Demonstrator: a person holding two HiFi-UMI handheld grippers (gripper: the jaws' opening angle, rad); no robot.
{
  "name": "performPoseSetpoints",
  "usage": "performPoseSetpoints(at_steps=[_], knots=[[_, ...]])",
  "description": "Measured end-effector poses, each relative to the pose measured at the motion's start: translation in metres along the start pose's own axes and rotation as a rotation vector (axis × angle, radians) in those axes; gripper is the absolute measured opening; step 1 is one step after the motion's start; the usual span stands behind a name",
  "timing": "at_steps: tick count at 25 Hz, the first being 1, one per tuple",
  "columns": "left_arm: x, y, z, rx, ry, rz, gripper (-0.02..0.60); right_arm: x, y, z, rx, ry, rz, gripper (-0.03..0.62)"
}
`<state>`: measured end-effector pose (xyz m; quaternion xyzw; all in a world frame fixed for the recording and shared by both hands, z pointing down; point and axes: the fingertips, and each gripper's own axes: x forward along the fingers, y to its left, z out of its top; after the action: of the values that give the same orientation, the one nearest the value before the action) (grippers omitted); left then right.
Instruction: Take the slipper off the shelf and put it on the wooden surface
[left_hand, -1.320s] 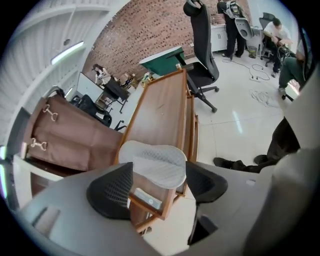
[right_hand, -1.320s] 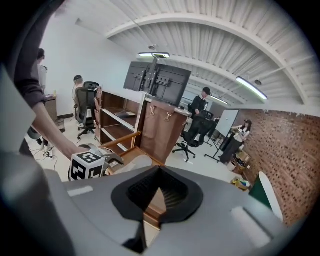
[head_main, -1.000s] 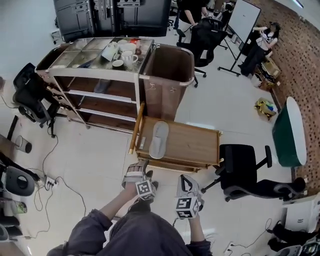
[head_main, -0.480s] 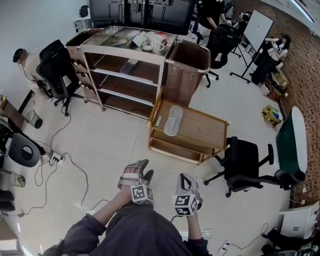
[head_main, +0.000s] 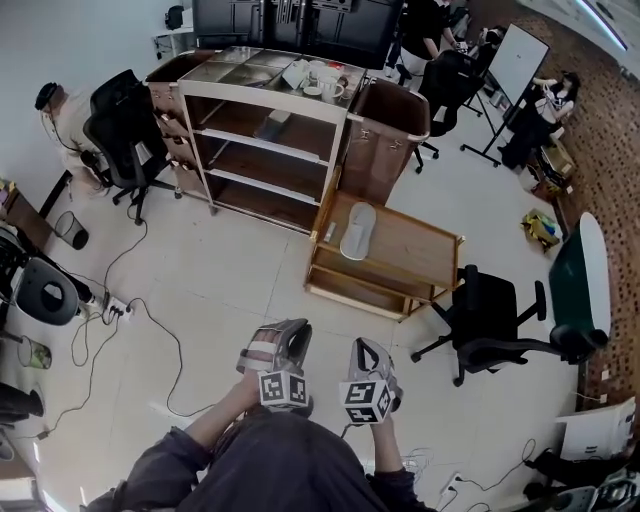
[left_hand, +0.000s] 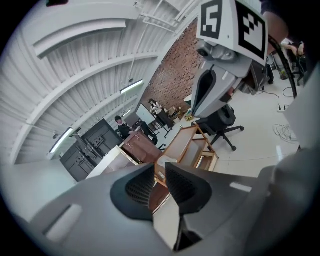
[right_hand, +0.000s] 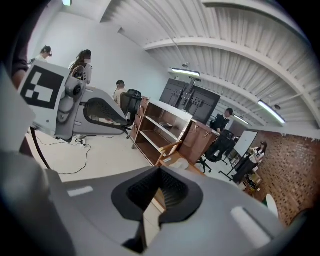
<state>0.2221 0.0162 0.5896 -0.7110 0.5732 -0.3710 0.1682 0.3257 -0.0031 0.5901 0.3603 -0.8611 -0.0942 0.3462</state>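
A pale grey slipper (head_main: 358, 230) lies on the top of the low wooden cart (head_main: 412, 252), next to the open shelf (head_main: 262, 146). Both grippers hang close to the person's body, far in front of the cart and touching nothing. The left gripper (head_main: 286, 332) has its jaws closing, with a narrow gap left and nothing between them (left_hand: 160, 172). The right gripper (head_main: 363, 350) has its pads together and empty (right_hand: 160, 172). Past each pair of jaws the slipper shows small in the distance (left_hand: 166, 160) (right_hand: 180, 162).
A brown bin (head_main: 386, 140) stands between shelf and cart. Cups and dishes (head_main: 315, 80) sit on the shelf's top. A black office chair (head_main: 490, 322) is right of the cart, another (head_main: 125, 128) left of the shelf. Cables (head_main: 150, 325) trail across the floor. People stand at the back.
The person has backed away, so the cart and shelf lie farther off. The left gripper's jaws have drawn much closer together. The slipper stays on the cart.
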Motion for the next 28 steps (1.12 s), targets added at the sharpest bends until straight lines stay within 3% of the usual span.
performPoseSetpoints(at_steps=[3,11,18,22,28], knots=[[-0.021,0.004,-0.009,-0.007,-0.035,0.01,0.017,-0.008,0.02,0.009,0.011,0.0,-0.002,0.002],[-0.056,0.014,-0.035,-0.015,-0.046,-0.036,0.017,-0.017,0.056,0.036,0.016,0.008,-0.031,0.002],[-0.07,0.028,-0.043,-0.024,-0.076,-0.032,0.017,-0.019,0.071,0.041,0.023,0.016,-0.06,0.002],[-0.078,0.032,-0.054,-0.073,-0.078,-0.037,0.015,-0.02,0.081,0.046,0.016,0.02,-0.05,0.002],[-0.089,0.029,-0.062,-0.125,-0.103,-0.105,0.015,-0.018,0.091,0.054,0.005,0.015,-0.044,0.002]])
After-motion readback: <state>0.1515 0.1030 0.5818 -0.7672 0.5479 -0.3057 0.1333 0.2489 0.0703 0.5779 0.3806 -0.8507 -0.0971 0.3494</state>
